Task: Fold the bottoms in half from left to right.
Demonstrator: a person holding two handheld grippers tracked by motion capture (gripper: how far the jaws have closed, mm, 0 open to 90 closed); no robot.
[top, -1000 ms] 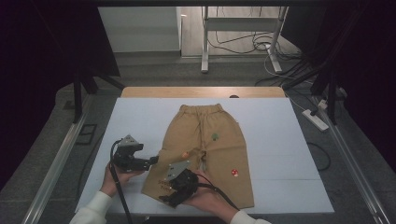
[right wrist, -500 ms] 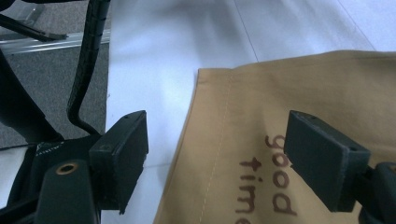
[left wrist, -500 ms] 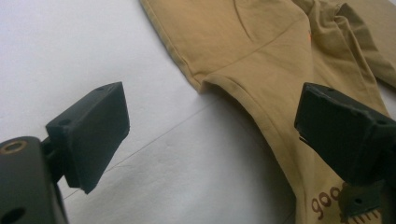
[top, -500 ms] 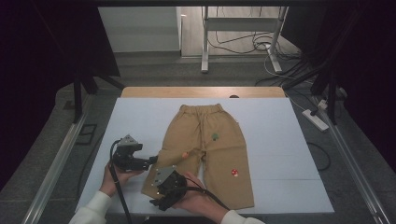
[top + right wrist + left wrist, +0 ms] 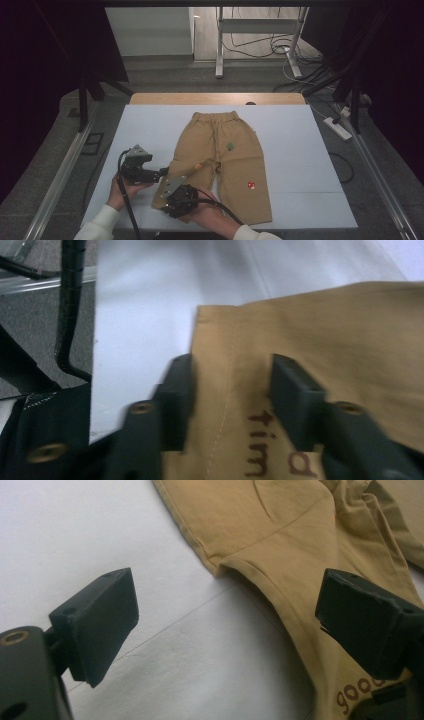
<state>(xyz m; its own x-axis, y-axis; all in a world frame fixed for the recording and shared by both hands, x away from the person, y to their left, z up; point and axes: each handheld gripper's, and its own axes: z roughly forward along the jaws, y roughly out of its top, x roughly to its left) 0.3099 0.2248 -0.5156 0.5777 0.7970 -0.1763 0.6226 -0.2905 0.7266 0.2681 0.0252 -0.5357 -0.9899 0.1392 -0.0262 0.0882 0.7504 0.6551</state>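
table (image 5: pixel 300 150): white top, tan trousers (image 5: pixel 227 160) laid flat mid-table, waistband at far side | right gripper (image 5: pixel 176 199): over near-left leg hem (image 5: pixel 220 340), jaws just been closing, hem cloth between them, pads seemingly not yet pinching | left gripper (image 5: pixel 159 173): just left of that leg, jaws wide apart, holding nothing

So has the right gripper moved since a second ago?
Yes: the right gripper slid left toward the outer edge of the trousers' near leg, its jaws just closing around the hem.
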